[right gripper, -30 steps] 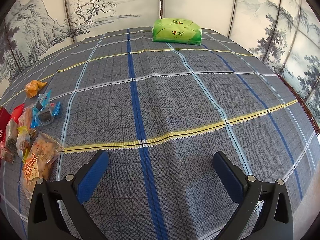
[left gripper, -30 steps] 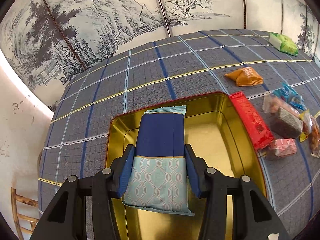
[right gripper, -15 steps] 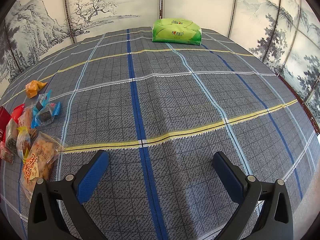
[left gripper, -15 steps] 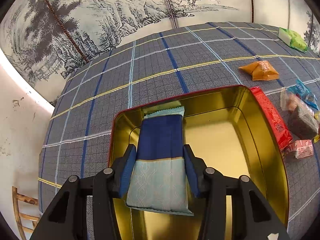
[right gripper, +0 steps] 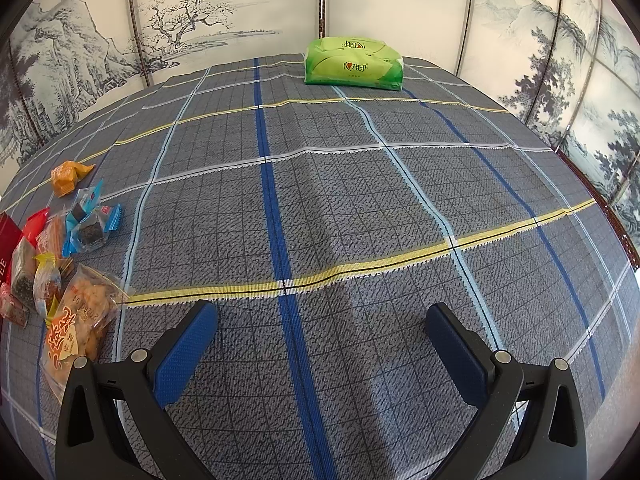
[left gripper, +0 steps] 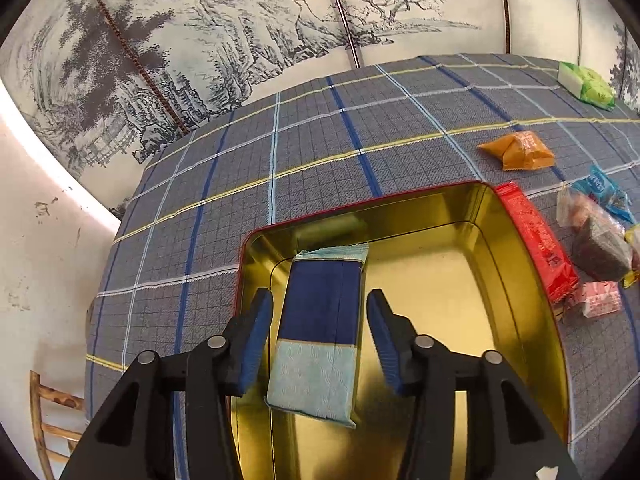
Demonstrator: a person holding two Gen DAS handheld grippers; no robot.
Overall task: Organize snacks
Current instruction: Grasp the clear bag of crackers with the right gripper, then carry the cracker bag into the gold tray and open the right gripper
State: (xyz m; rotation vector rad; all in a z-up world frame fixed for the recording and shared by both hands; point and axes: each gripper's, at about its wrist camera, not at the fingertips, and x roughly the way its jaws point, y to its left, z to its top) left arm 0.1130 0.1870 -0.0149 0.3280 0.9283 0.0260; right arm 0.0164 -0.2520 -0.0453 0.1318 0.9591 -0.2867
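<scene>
1. Between my left gripper's [left gripper: 318, 342] jaws lies the blue snack packet [left gripper: 320, 336], resting in the gold tin [left gripper: 500, 280]; they have just been opening, clear of both sides.
2. My right gripper [right gripper: 320, 344] hangs wide open, holding nothing, above the checked worktop [right gripper: 360, 200].

Ahead of my right claw [right gripper: 320, 344] the worktop [right gripper: 360, 208] lies bare up to the green tissue pack [right gripper: 354, 65]; snack packets [right gripper: 64, 264] crowd its left; the gold tin [left gripper: 520, 264] has open floor right of the blue packet [left gripper: 320, 332]; its walls hem my left claw [left gripper: 318, 340].

left tongs [left gripper: 316, 344] opened, blue packet [left gripper: 320, 328] released
</scene>
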